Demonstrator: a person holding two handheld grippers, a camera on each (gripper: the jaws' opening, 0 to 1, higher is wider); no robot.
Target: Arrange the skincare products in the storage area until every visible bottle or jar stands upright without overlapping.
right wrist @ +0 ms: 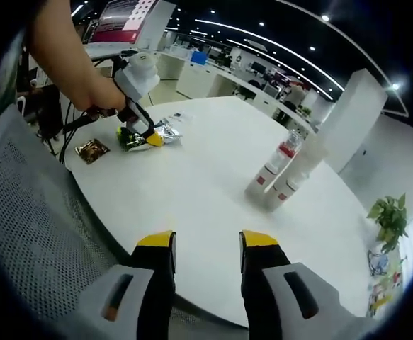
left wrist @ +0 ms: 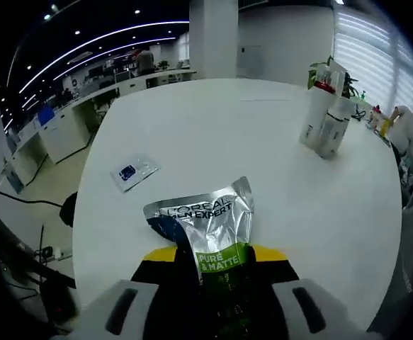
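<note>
my left tongs [left wrist: 213,273] are squeezed shut on the silver pouch [left wrist: 210,234], right at my tips. my right tongs [right wrist: 206,244] hang open with nothing. the bottles [left wrist: 325,122] stand far ahead, so i should lift slowly and hold tight.

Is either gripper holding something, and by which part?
The left gripper holds the silver sachet by its green bottom end. The right gripper is open and holds nothing.

1. A silver L'Oreal sachet [left wrist: 210,230] with a green band lies flat on my table, its green end between my left jaws.
2. Two white bottles [left wrist: 324,120] stand upright, touching, well apart from it.
</note>
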